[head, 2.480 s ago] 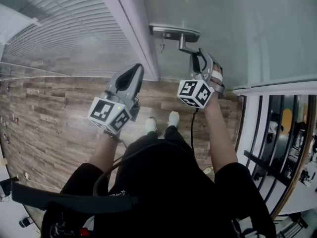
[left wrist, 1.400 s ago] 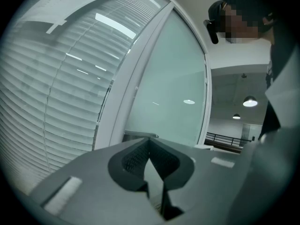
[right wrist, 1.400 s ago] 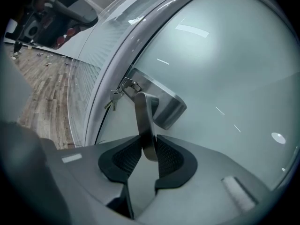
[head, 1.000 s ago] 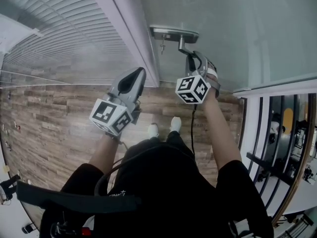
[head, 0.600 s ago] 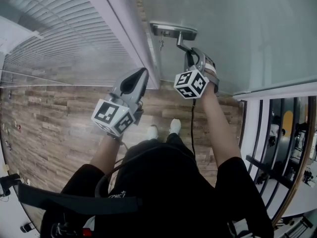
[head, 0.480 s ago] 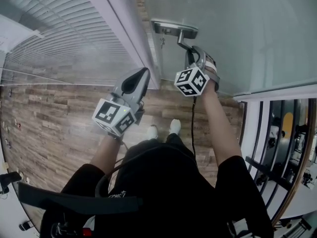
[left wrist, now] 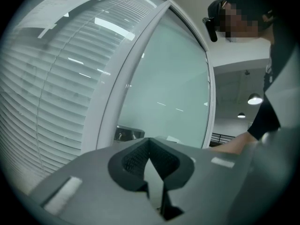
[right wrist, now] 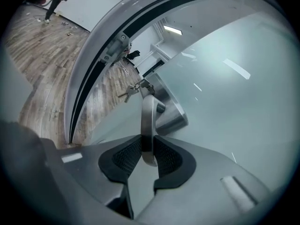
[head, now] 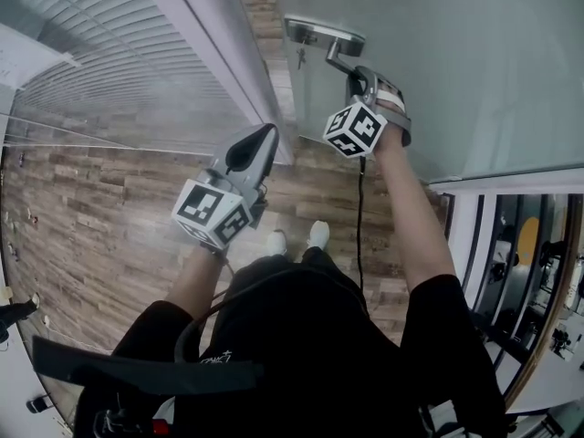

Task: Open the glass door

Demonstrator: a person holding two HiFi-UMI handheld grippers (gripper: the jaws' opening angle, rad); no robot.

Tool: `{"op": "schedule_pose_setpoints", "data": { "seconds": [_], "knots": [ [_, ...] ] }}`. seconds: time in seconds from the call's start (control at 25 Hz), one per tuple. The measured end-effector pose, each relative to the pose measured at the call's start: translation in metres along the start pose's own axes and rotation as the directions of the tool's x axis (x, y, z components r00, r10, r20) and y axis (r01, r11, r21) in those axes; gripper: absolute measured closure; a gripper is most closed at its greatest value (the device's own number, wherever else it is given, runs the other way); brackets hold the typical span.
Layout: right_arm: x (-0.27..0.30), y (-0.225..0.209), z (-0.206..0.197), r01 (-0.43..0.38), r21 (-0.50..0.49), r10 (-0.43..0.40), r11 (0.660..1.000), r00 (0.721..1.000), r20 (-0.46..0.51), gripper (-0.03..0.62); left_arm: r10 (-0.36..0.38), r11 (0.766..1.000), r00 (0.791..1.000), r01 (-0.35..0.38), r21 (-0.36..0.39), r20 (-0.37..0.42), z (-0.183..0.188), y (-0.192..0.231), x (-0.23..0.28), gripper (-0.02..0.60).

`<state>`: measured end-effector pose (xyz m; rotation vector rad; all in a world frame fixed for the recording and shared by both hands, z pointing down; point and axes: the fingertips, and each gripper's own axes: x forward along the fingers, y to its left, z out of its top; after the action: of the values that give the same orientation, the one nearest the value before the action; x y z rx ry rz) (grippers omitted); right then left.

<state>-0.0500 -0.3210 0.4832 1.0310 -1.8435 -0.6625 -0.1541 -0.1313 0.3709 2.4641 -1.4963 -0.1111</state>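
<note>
The frosted glass door (head: pixel 456 62) stands ajar from its white frame (head: pixel 219 62). Its metal lever handle (head: pixel 336 57) sticks out from a steel lock plate (head: pixel 321 33) with keys (head: pixel 299 59) hanging from it. My right gripper (head: pixel 359 76) is shut on the lever; in the right gripper view the lever (right wrist: pixel 148 121) sits squeezed between the black pads of the right gripper (right wrist: pixel 148 156). My left gripper (head: pixel 265 135) hangs in the air beside the frame, shut and holding nothing; its tips meet in the left gripper view (left wrist: pixel 150 146).
A glass wall with white blinds (head: pixel 91 71) runs left of the frame. Wooden floor (head: pixel 109 208) lies below, with the person's shoes (head: pixel 294 239) on it. A black railing (head: pixel 497 272) stands at the right. A cable (head: pixel 359 217) trails from the right gripper.
The door has swung away from the frame, and a strip of wooden floor now shows in the gap. My right gripper went forward with the lever. The left gripper barely shifted.
</note>
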Motion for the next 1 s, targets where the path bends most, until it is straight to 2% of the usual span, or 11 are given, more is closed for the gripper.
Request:
{"op": "schedule_pose_setpoints", "data": {
  "seconds": [0.52, 0.8, 1.0],
  "knots": [
    [0.03, -0.027, 0.011, 0.027, -0.189, -0.023, 0.982, 0.999, 0.025, 0.497, 0.018, 1.0, 1.0, -0.018, -0.006, 0.024, -0.004, -0.019, 0.028, 0.58],
    [0.05, -0.039, 0.015, 0.032, -0.202, -0.024, 0.979, 0.999, 0.043, 0.497, 0.031, 0.999, 0.999, -0.031, -0.014, 0.021, -0.006, -0.018, 0.04, 0.58],
    [0.061, -0.051, 0.015, 0.053, -0.194, -0.047, 0.98, 0.998, 0.036, 0.497, 0.009, 1.0, 1.0, -0.008, -0.02, 0.016, -0.005, -0.016, 0.053, 0.58]
  ]
}}
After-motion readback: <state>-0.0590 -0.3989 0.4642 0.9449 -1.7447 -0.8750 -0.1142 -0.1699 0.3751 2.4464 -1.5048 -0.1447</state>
